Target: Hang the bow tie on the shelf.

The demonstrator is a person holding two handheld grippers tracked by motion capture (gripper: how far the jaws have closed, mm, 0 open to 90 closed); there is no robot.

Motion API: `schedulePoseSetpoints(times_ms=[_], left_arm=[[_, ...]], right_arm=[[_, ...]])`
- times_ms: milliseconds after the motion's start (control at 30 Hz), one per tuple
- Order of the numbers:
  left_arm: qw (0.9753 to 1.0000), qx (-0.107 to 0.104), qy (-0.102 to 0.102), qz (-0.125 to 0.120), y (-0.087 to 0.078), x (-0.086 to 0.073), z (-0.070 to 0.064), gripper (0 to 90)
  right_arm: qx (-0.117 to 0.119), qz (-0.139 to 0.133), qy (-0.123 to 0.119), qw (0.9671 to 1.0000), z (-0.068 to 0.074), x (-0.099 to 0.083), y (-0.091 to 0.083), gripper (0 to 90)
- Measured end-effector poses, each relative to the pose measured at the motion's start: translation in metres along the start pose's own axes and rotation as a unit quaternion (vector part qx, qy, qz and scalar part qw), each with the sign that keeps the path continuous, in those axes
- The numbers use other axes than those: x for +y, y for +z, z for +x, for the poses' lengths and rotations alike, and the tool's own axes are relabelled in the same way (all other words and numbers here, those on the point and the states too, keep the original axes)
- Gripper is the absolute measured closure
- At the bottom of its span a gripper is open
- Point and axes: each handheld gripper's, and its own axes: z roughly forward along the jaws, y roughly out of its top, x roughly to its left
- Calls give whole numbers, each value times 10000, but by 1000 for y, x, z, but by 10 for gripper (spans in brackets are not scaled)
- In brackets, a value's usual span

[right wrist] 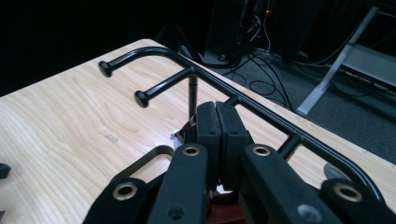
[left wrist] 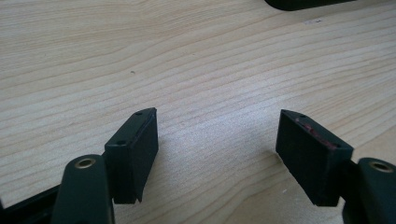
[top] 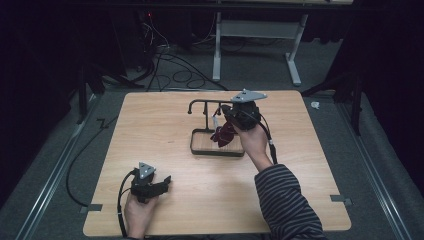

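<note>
**Right gripper clamps a dark red item at the black rack**

The right gripper point(top: 231, 121) hangs over the black metal rack with hooked pegs point(top: 202, 103), which stands on its rectangular wire base near the far edge of the light wooden table point(top: 165, 200), about midway along it; its jaws are pressed together on a dark red, crumpled-looking item point(top: 223, 135) that dangles over the base; in the right gripper view the pads point(right wrist: 208, 125) meet just below the rack's top bar point(right wrist: 261, 111), a sliver of red and white showing beneath them; what the item is cannot be told. The left gripper point(top: 161, 182) rests near the table's near-left corner, well apart from the rack; its jaws stand wide over bare wood, holding nothing.
</note>
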Motion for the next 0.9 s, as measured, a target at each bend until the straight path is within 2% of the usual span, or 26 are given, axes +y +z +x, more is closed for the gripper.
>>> schedulePoseSetpoints(times_ms=[367,900], left_arm=[[10000,0,0,2,0,0,0,303],[10000,2,0,1,0,0,0,303]], right_arm=[[-66,126,121,9998,-8,-2,8,900],[-49,191,105,9997,-7,-3,9,881]])
